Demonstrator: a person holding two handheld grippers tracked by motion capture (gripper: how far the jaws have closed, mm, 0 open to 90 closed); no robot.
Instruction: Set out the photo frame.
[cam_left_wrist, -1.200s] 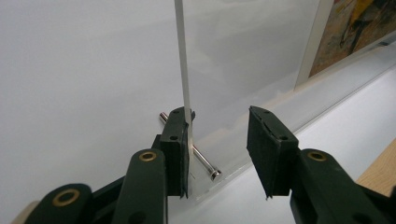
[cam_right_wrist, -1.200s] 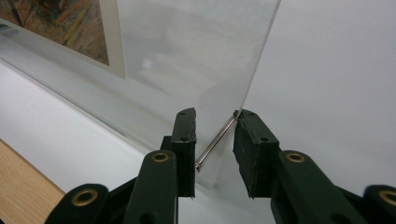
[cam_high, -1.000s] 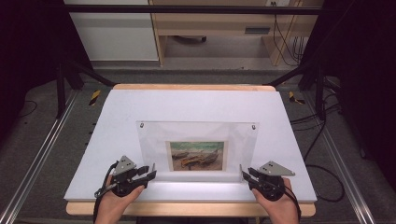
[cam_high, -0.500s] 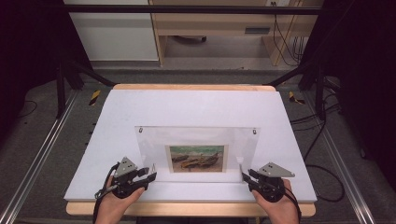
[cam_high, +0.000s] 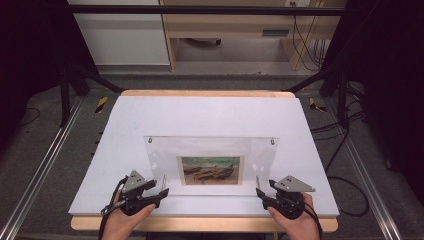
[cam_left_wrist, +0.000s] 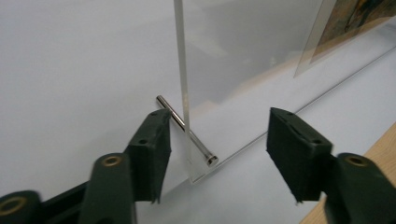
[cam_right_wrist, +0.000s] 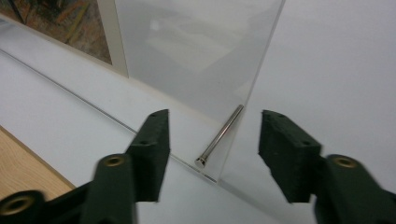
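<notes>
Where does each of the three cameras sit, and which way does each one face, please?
High view: above the table's near side, looking forward and down on acrylic frame, both hands, both claws.
Left gripper view: on left claw, facing the frame's corner and metal pin.
Right gripper view: on right claw, likewise.
Shared: the frame.

The clear acrylic picture frame (cam_left_wrist: 243, 60) runs off the top edge in both gripper views. Its small painted print (cam_high: 210, 170) is too small to make out in the high view, and the person's forearms are cut off at the bottom.
</notes>
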